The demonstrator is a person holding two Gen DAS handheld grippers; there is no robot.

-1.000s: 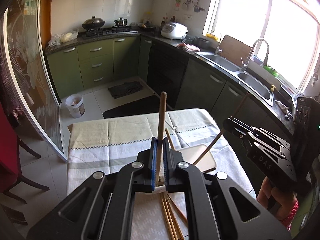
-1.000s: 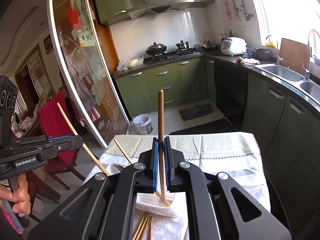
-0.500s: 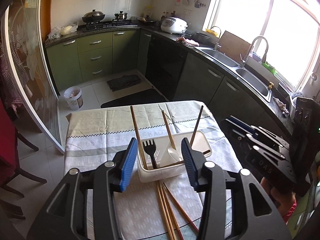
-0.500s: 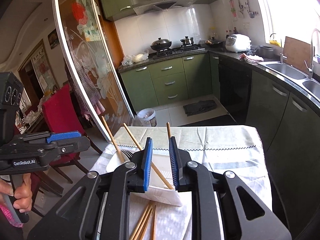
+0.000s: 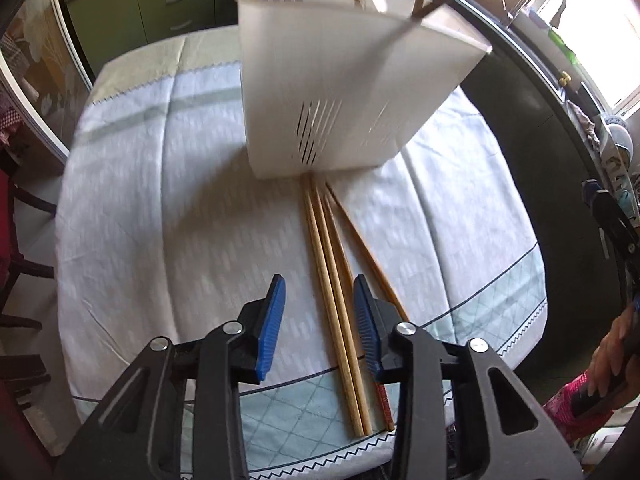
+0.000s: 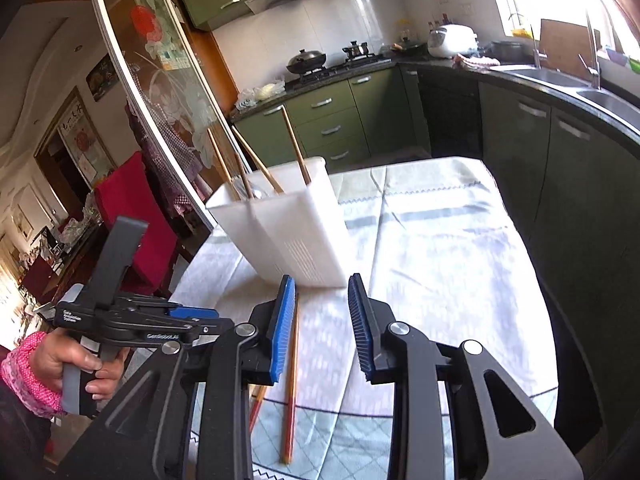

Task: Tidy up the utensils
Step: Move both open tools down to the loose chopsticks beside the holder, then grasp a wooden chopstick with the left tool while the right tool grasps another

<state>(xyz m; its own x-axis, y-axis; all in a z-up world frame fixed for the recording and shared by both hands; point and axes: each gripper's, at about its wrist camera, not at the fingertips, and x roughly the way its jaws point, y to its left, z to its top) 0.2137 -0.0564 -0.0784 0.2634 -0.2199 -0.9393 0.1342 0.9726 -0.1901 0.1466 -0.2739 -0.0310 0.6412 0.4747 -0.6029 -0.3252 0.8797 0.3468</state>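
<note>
A white slotted utensil holder (image 5: pixel 340 80) stands on the tablecloth with a fork and several chopsticks in it. In front of it several loose wooden chopsticks (image 5: pixel 332 280) lie side by side. My left gripper (image 5: pixel 320 312) points steeply down over them. Its jaws are closing with the chopsticks between the blue pads, which do not touch them. In the right wrist view, my right gripper (image 6: pixel 322 320) hovers near the holder (image 6: pixel 296 232). Its jaws are opening with nothing between them. A red-tipped chopstick (image 6: pixel 292 380) lies just below its left pad.
The round table (image 5: pixel 120 220) carries a pale patterned cloth, and its near edge is close under both grippers. A red chair (image 6: pixel 128 216) stands at the left. Green kitchen cabinets (image 6: pixel 340 120) and a dark counter with a sink (image 6: pixel 560 76) lie beyond. A hand (image 6: pixel 80 360) holds the left gripper (image 6: pixel 200 315).
Both grippers let go of the chopsticks they held upright, which now stand in the holder. Both then came down toward the table, the left tipping steeply over the loose chopsticks.
</note>
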